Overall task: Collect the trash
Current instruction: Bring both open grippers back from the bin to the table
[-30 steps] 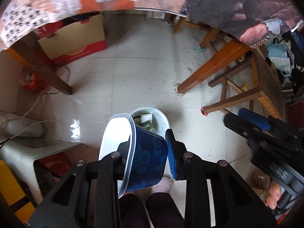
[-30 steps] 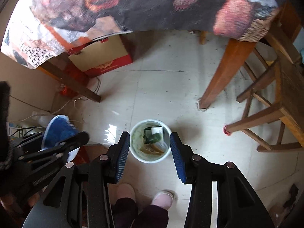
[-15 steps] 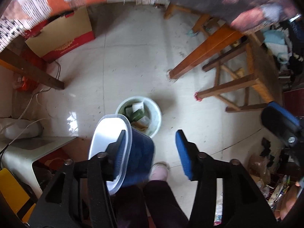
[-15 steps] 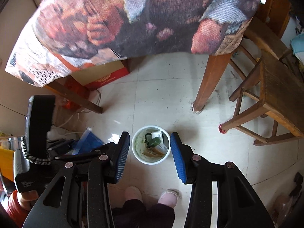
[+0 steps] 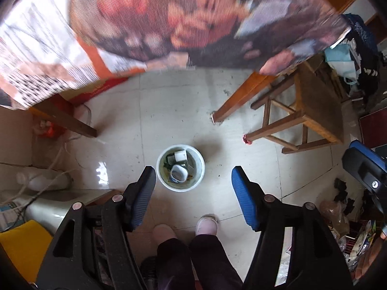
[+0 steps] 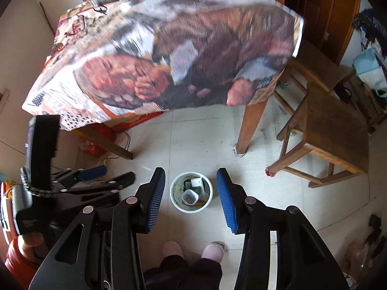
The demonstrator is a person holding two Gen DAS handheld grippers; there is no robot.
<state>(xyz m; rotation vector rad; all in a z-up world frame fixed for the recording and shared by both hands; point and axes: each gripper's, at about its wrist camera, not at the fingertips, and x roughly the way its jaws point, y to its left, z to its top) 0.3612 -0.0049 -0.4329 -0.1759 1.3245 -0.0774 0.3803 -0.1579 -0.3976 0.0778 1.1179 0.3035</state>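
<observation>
A small white bin stands on the tiled floor, seen far below both grippers. A blue cup with a white inside lies in it on top of other scraps; the right wrist view shows the same cup in the bin. My left gripper hangs high above the bin, its jaws still opening, with nothing between them. My right gripper is open and empty, also above the bin. The left gripper shows at the left of the right wrist view.
A table under a printed cloth juts over the floor, its wooden leg right of the bin. A wooden stool stands further right. A red-and-tan box and cables lie under the table. The person's feet are just below the bin.
The left gripper let go of the blue cup, which dropped into the bin. Its jaws spread wider. Both grippers rose, so the bin looks smaller and the tabletop comes into view.
</observation>
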